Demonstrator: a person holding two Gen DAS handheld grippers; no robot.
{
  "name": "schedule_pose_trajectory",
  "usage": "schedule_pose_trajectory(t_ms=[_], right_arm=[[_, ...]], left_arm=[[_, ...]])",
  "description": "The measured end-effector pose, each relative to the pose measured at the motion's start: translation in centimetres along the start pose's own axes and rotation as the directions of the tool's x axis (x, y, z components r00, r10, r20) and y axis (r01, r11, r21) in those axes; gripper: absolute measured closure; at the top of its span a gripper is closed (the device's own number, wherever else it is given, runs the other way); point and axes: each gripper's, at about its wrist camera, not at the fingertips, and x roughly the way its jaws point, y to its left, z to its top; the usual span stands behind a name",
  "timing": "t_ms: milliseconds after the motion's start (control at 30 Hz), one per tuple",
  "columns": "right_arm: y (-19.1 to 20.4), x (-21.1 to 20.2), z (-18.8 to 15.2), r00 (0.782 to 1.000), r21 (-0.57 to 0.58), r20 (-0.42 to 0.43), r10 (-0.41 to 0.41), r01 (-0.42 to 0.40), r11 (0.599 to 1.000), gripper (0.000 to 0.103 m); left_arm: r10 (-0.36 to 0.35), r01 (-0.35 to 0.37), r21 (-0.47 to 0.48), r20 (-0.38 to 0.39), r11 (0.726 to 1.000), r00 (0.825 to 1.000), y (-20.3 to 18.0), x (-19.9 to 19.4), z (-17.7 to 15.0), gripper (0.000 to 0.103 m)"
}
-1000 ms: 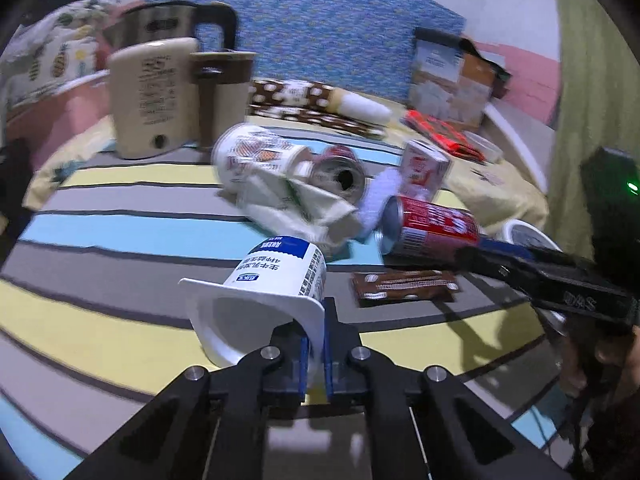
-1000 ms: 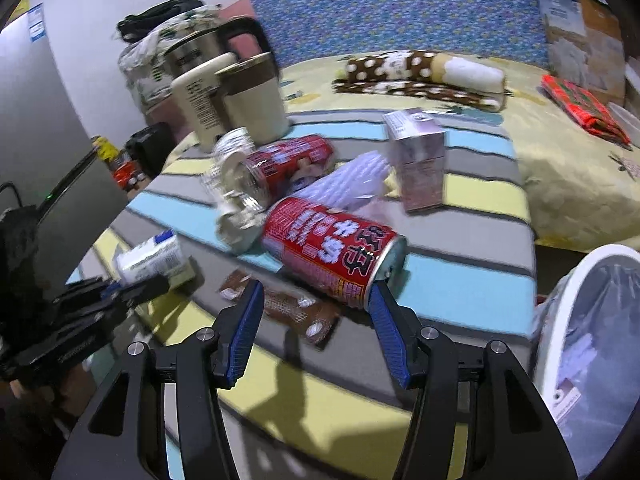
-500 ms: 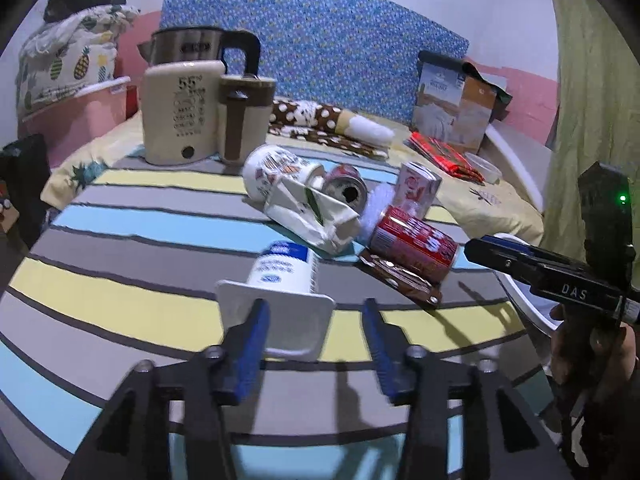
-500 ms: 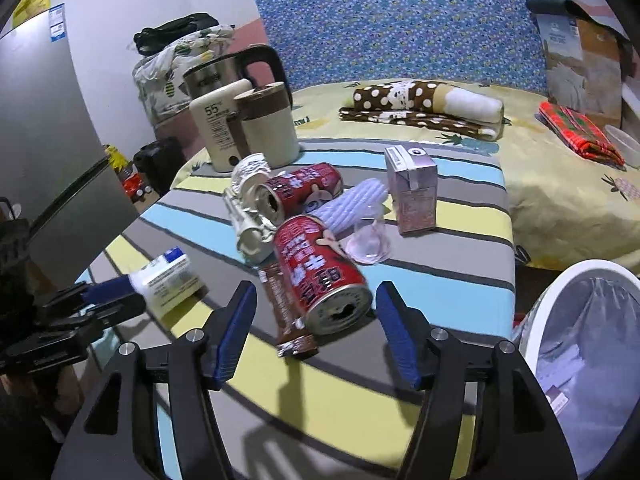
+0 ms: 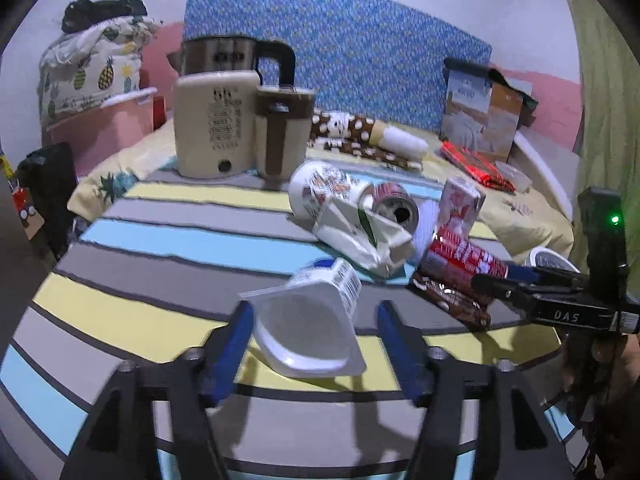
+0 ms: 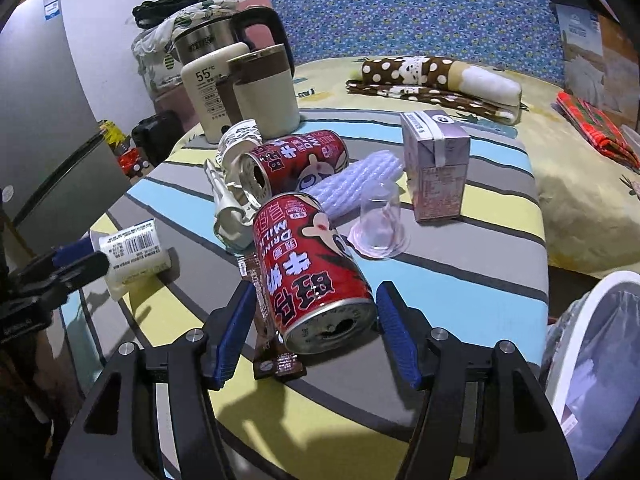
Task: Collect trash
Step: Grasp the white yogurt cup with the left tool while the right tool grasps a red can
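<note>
The bin point(image 6: 592, 352) waits to the right of the right gripper point(image 6: 316, 320), whose wide jaws straddle the red can point(image 6: 316, 276) without pinching; close squarely on its sides. The left gripper point(image 5: 316, 344) has just been opening fully, the yogurt cup point(image 5: 316, 312) lying loose between its jaws.

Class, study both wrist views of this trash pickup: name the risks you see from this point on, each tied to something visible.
1. The left gripper has just been opening; the yogurt cup lies on its side, unpressed between the jaws, and may roll.
2. The right gripper straddles the near red can, which lies on the brown wrapper; closing may catch both.
3. The can's round side might slip before reaching the bin.
</note>
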Motion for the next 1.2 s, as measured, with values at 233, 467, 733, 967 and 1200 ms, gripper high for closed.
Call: schedule_pose_trajectory(t_ms=[233, 467, 733, 967, 1200], right_arm=[[-0.1, 0.5, 0.0, 1.0, 0.011, -0.025, -0.012, 0.013, 1.0, 0.039], [-0.2, 0.5, -0.2, 0.999, 0.051, -0.032, 0.005, -0.003, 0.999, 0.044], [-0.1, -0.9, -0.9, 1.0, 0.071, 0.002, -0.026, 0.026, 0.997, 0.045], [-0.2, -3.1, -1.4, 0.998, 0.097, 0.044, -0.054, 0.05, 0.994, 0.046], [-0.2, -4.8, -1.7, 0.994, 0.115, 0.076, -0.075, 0.066, 0.991, 0.047]], left_arm=[[-0.032, 0.029, -0.054, -0.052, 0.998, 0.998, 1.4, 1.5, 0.3, 0.029], [-0.092, 0.085, -0.078, -0.094, 0.993, 0.991, 0.4, 3.0, 0.1, 0.029], [-0.082, 0.074, -0.075, -0.115, 0.994, 0.99, -0.6, 3.1, -0.5, 0.037], [-0.08, 0.075, -0.055, -0.104, 0.996, 0.991, -2.2, 2.0, -0.7, 0.038], [-0.086, 0.084, -0.031, -0.085, 0.996, 0.993, -4.0, 0.7, -0.4, 0.038]])
